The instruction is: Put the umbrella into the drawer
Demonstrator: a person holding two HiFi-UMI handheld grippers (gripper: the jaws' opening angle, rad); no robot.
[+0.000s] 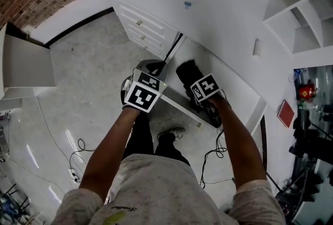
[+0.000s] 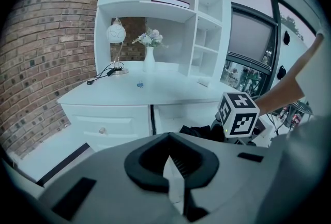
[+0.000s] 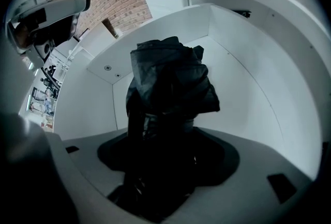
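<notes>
The black folded umbrella (image 1: pixel 188 72) hangs lengthwise into the open white drawer (image 1: pixel 237 86) of the desk. In the right gripper view the umbrella (image 3: pixel 168 80) fills the middle and its far end points at the drawer's back wall (image 3: pixel 243 73). My right gripper (image 1: pixel 195 83) points steeply down into the drawer. Its jaws stand wide, with the umbrella's near end between them in deep shadow. My left gripper (image 1: pixel 155 67) hovers just left of the drawer's front, shut and empty. Its pads (image 2: pixel 175 179) meet in the left gripper view, which also shows the right gripper's marker cube (image 2: pixel 238 114).
The white desk top (image 1: pixel 208 16) carries a small blue item (image 1: pixel 187 5). A stack of closed drawers (image 1: pixel 140 26) stands left of the open one. Cables (image 1: pixel 78 154) lie on the floor by my feet. A lamp (image 2: pixel 116 34), a vase (image 2: pixel 149 57) and shelves (image 2: pixel 207 36) stand behind.
</notes>
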